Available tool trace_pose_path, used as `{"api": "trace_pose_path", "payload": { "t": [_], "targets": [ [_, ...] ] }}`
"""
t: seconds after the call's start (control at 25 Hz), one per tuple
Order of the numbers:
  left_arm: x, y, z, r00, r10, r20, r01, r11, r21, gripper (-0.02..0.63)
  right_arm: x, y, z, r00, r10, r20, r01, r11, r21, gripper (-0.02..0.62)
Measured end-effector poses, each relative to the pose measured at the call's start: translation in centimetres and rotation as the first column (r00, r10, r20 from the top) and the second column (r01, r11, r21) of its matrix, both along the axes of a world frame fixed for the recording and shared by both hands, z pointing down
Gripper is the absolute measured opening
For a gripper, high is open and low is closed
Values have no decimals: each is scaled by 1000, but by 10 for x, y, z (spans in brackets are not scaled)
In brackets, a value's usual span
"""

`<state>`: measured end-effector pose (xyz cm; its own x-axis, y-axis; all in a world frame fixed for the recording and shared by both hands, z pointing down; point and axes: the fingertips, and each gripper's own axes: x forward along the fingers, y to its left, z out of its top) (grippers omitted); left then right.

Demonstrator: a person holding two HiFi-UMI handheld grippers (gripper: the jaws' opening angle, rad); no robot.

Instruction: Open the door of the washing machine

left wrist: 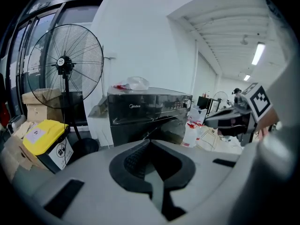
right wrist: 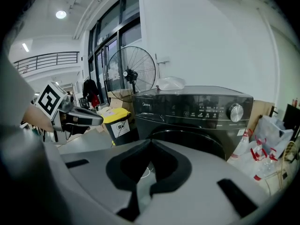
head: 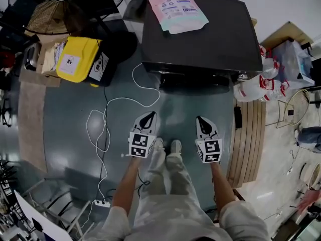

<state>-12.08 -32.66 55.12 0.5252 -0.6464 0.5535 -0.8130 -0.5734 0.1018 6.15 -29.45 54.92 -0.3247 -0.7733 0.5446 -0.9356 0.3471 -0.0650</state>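
Front-loading washing machine stands directly ahead of the person, dark cabinet, back to the wall; a detergent refill pouch lies on its top; round door sits in the front face below the control panel and its knob, and it looks closed and flush.

Left gripper: jaws together, nothing between them; held over the floor, well apart from the machine. Right gripper: jaws likewise meet at the tips, empty; beside the left one, pointing at the machine front, no contact.

Surroundings: yellow bin to the left of the machine; white cable looped on the floor to the left of the left gripper; bagged bottles against the machine's right side.

Judgement on handling: the door is a stiff hinged ring with a dark window; likely latched, so it should resist and then release with a firm pull; it swings on an arc, so the pull must follow that arc; the window and gloss rim look slick, poor places to pinch. The grip belongs at the handle recess on the rim, opposite the hinge; which side that is cannot be made out here. The cabinet is heavy and should not shift. The jaws must part before either can hook the rim.
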Motion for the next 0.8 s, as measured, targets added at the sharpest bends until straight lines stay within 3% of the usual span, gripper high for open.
{"api": "trace_pose_path", "payload": {
  "t": [0.8],
  "targets": [
    [-6, -34, 96, 999, 43, -13, -43, 999, -4, 8, -29, -8, 93, 1000, 13, 5, -13, 999, -36, -1]
  ]
}}
